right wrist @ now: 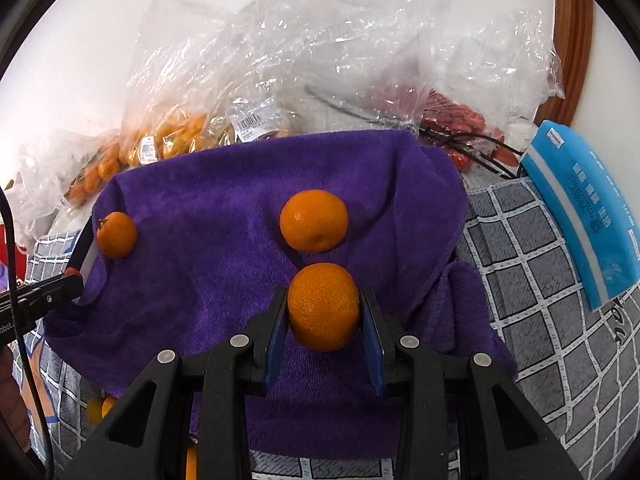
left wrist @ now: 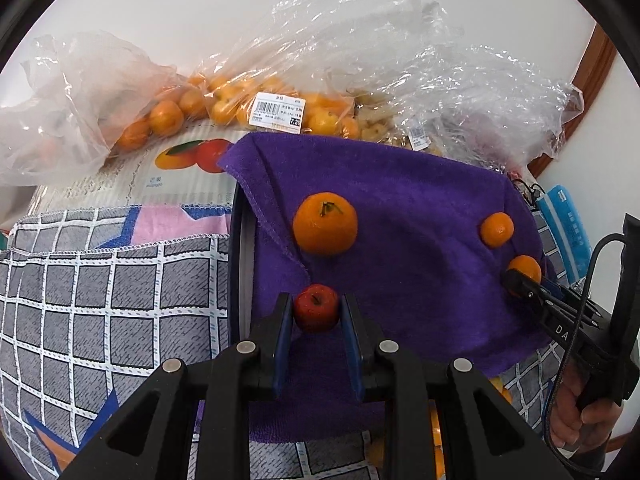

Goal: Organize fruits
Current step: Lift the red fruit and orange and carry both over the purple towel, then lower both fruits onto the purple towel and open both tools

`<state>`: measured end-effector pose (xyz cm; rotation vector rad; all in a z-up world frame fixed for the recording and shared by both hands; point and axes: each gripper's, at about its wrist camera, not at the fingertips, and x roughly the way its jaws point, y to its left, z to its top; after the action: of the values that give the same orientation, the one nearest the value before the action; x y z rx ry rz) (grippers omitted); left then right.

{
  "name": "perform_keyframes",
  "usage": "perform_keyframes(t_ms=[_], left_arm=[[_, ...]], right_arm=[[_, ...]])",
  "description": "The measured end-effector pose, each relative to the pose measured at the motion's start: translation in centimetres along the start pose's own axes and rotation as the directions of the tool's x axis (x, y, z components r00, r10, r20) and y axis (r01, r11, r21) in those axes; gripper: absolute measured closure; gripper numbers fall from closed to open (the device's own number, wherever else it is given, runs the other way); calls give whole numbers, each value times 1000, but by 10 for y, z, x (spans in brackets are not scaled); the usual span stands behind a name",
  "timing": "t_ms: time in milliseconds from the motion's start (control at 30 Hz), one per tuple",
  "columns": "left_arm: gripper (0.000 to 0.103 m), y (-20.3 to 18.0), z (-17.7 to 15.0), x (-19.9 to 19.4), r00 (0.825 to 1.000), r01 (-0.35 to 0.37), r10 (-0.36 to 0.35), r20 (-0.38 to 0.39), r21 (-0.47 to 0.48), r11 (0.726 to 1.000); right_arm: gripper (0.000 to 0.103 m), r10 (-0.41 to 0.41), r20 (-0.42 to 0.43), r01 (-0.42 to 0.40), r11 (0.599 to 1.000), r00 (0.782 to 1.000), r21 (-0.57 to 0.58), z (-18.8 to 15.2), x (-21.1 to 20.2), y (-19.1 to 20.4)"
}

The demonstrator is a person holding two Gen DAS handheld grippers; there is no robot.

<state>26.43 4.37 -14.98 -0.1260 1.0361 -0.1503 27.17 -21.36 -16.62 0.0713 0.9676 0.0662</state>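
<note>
Here, two fruits are carried at once so that they can be set down on the purple towel (left wrist: pixel 400 208), which is draped over a dark-rimmed tray or basin, its rim showing only at the cloth's left edge. The left gripper (left wrist: pixel 316 314) is clamped narrowly on a small red apple-like fruit (left wrist: pixel 317 307), pinched at its sides by the blue pads with the stem turned up; whether it already rests on the towel cannot be told. The right gripper (right wrist: pixel 324 312) is closed on a mandarin (right wrist: pixel 323 306), its jaws kept wider by the rounder body, and it is held just in front of a second mandarin (right wrist: pixel 313 220) lying on the cloth. A third mandarin (right wrist: pixel 116 235), smaller, is seen near the towel's left edge in the right wrist view. The spacing suggests that the fruit is being laid out apart, by kind.

The towel is soft, deep-piled terry, likely chosen to stop rolling. The mandarins are glossy, pitted and slightly flattened; the red fruit is smooth and shiny. Crinkled clear plastic bags (left wrist: pixel 224 96) of orange fruit are heaped behind, on a grey checked cloth (left wrist: pixel 100 300).
</note>
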Motion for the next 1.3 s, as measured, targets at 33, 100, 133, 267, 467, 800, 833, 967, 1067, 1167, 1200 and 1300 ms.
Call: perform_keyframes(t_ms=[33,100,133,267,467,800,833,967,1067,1167,1200,1300], left_arm=[[80,0,0,2,1000,0,0,-3,3,1000],[80,1,-2,5,1000,0,0,-6,7,1000],[80,3,-3,6,1000,1,-1,-8,6,1000],[80,5,-3,10,1000,6,-6,-16,-1,1000],[80,7,-4,12,1000,10,-10,-27,-6,1000],[80,5,-6,15,999,5,-5,-33,5,1000],[80,5,-6,16,999,4,-4,-33,7,1000],[80,4,-7,18,999,9,-8,-36,10,1000],[80,3,-6,18,999,9,-8,-37,12,1000],[80,3,-6,19,999,14,-14,-42,11,1000],[80,3,-6,19,999,16,-15,-44,13,1000],[80,1,-7,19,999,15,-14,-48,17,1000]], right_arm=[[68,-2,1,2,1000,1000,0,0,0,0],[68,-3,1,3,1000,1000,3,2,0,0],[68,-3,1,3,1000,1000,4,2,0,0],[68,-9,3,9,1000,1000,-1,3,1,0],[68,-20,0,20,1000,1000,-20,4,2,3],[67,-33,-3,33,999,999,-28,5,1,7],[67,-34,-4,34,999,999,-31,4,0,8],[67,-37,-10,37,999,999,-40,4,-1,8],[66,-42,-8,42,998,999,-35,4,-3,8],[65,-39,-6,39,999,999,-25,4,-6,7],[63,-38,-4,38,999,999,-22,4,-7,6],[60,-46,5,46,999,999,-22,4,-11,6]])
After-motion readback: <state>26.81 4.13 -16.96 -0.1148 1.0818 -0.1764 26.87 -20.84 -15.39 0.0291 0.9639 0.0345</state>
